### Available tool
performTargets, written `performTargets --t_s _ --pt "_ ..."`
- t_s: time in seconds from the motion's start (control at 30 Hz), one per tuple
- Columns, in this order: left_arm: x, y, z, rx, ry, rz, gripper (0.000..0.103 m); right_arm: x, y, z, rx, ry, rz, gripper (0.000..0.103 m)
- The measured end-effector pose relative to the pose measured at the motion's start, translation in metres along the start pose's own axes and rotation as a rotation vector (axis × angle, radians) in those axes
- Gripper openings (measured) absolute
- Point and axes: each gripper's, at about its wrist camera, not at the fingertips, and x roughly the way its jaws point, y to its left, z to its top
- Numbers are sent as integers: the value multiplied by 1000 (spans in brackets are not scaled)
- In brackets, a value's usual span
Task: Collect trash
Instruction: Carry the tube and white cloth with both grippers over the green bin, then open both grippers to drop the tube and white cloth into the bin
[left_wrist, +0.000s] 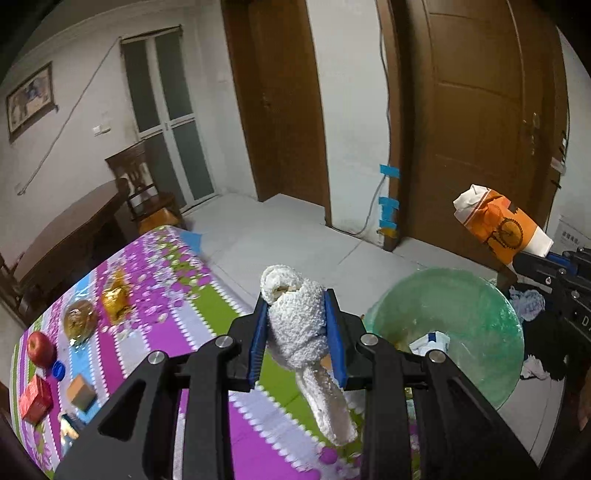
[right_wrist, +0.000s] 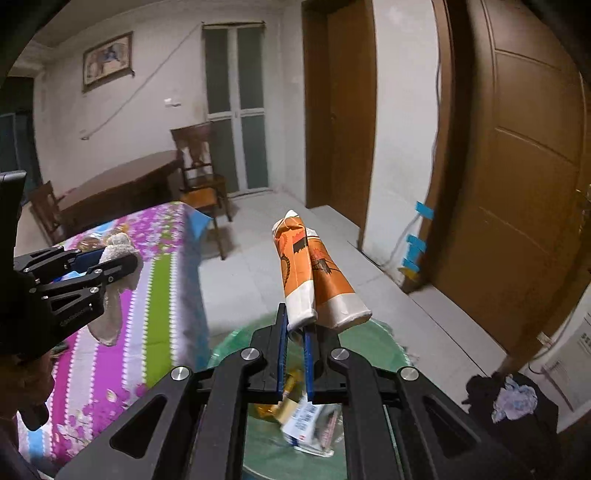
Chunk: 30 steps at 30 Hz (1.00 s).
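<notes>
Both loads look mid-carry to the green bin (left_wrist: 476, 317): the left gripper (left_wrist: 295, 325) clamps a white foam net (left_wrist: 299, 328) at the bin's nine o'clock, the right gripper (right_wrist: 295, 332) pinches a crushed cup (right_wrist: 314, 273) above it, and next both need releasing over it.

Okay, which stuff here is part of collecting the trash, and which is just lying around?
Job:
- white foam wrap in left gripper
- crushed orange cup in right gripper
- green bin

Lying about:
- apple
- red box
- blue cap
</notes>
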Motion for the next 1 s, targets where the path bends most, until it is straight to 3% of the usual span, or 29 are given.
performTargets --t_s 0.6,1.0 --pt "44 -64 -4 133 73 -107 28 12 -38 -21 34 86 -103 8" --pt "68 -75 -13 117 164 -306 28 37 -46 -36 117 178 -35 9"
